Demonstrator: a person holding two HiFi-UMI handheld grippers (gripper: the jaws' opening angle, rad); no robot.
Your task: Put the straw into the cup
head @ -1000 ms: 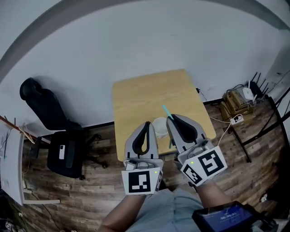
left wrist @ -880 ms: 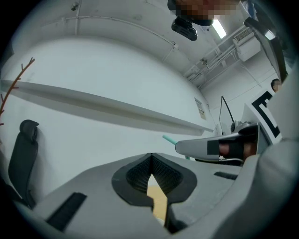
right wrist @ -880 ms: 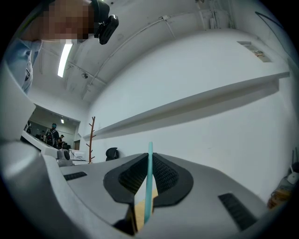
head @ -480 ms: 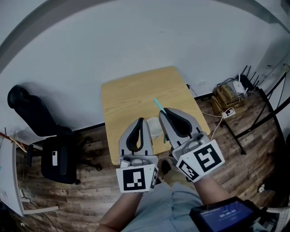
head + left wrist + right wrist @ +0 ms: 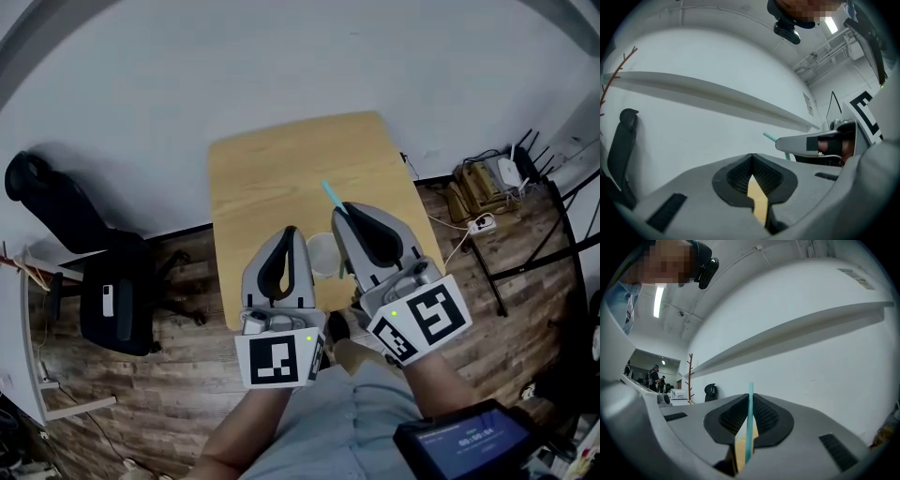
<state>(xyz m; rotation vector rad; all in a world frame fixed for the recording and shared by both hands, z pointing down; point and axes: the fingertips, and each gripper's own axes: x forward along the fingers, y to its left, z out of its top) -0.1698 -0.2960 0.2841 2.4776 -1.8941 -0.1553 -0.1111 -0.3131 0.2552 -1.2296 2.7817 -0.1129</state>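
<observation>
A white cup (image 5: 322,255) stands near the front edge of the small wooden table (image 5: 272,169), partly hidden between my two grippers. My right gripper (image 5: 345,208) is shut on a teal straw (image 5: 331,195), whose end sticks out past the fingertips above the table, just right of the cup. In the right gripper view the straw (image 5: 750,423) runs upright between the pads. My left gripper (image 5: 289,231) hovers just left of the cup, shut with nothing in it. From the left gripper view, the straw (image 5: 769,137) and right gripper (image 5: 811,143) show on the right.
A black office chair (image 5: 103,291) stands on the wooden floor left of the table. Cables, a power strip and a router (image 5: 487,187) lie by the wall at right. A dark screen (image 5: 459,445) sits at the bottom right. A white wall runs behind the table.
The head view has swung a little, so the table sits differently in frame. Both grippers stay beside the cup, and the right one still holds the straw.
</observation>
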